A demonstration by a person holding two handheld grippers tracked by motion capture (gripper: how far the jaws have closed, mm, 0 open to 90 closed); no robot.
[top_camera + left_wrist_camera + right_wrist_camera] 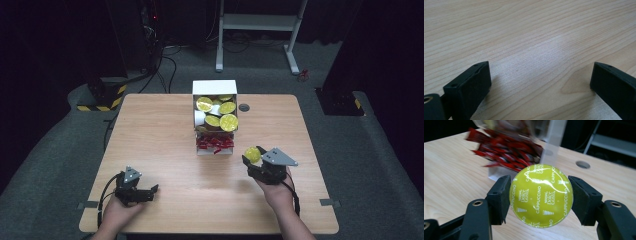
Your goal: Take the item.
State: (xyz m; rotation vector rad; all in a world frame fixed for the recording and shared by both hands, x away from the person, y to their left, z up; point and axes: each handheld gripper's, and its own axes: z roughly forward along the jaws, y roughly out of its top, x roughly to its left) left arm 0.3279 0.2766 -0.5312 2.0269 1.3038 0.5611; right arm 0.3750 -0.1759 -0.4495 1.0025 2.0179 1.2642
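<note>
Jaws of our left gripper (150, 192) stand apart and empty over the table (165, 150). Right of the box (215, 88) of capsules, our right gripper (250, 162) clamps a yellow cappuccino capsule (541, 195) clear of the wood. We judge it mid-carry; next comes setting it down and opening.

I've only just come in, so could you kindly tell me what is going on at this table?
A person works with two tongs. The right tongs grip a yellow-green cappuccino capsule by its rim, above the wooden table near the white box of similar capsules and red sachets. The left tongs are open with nothing between them, low over the table.
</note>
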